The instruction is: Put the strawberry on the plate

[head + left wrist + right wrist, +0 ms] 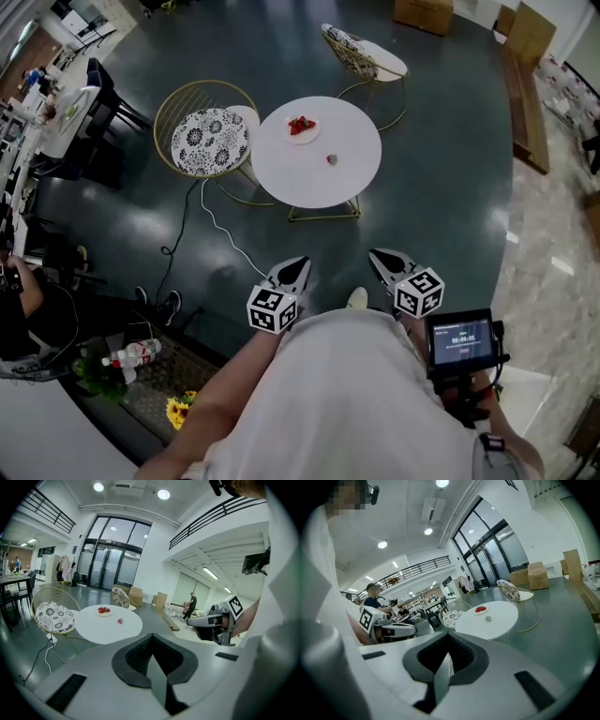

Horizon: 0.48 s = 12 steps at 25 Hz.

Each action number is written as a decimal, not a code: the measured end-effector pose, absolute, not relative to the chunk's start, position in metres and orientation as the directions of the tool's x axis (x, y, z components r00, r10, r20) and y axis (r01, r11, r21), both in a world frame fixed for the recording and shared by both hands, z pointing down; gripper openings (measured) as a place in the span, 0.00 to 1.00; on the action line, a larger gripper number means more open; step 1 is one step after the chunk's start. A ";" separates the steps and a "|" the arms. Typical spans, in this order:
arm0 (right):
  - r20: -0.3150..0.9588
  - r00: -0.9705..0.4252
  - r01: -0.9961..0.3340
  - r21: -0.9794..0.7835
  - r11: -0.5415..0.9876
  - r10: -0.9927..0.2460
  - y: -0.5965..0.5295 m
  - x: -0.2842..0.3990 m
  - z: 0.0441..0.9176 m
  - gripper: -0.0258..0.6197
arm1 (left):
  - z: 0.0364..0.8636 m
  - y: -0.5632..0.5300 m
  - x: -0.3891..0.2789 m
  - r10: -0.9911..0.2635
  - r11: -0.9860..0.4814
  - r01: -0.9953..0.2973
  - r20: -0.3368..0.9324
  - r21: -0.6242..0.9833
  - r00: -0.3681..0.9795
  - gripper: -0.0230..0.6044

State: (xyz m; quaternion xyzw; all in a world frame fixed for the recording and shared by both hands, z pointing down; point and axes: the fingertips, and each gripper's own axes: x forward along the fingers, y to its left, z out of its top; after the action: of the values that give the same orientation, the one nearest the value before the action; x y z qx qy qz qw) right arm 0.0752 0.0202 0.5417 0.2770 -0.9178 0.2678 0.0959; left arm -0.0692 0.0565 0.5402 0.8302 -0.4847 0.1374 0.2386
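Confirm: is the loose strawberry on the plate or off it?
Off. The strawberry lies on the bare white table, apart from the plate, which holds other red fruit.

round white table point(309, 178), plate point(306, 138), strawberry point(332, 159)

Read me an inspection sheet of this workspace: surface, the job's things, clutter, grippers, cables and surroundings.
Surface: round white table on thin legs, standing on a dark floor.
Job's things: plate near the table's far side, with red strawberries on it; a lone strawberry lies on the bare tabletop, apart from the plate.
Clutter: nothing seen on the table beyond these.
Grippers: left gripper and right gripper are both shut and empty, well short of the table.
Cables: white cable and dark cable trail across the floor.
Surroundings: cushioned chair beside the table, second chair beyond it; cardboard boxes; bottles and sunflowers at lower left.
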 end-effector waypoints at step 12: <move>0.339 -0.820 -0.572 -0.442 0.691 -0.461 0.021 0.076 0.542 0.05 | 0.538 0.056 -0.075 -0.743 -0.406 -0.873 0.459 0.270 0.487 0.05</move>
State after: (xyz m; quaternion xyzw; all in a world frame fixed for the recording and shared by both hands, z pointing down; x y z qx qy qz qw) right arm 0.0762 0.0208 0.5424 0.2826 -0.9140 0.2731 0.1010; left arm -0.0754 0.0559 0.5378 0.8277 -0.4880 0.1346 0.2422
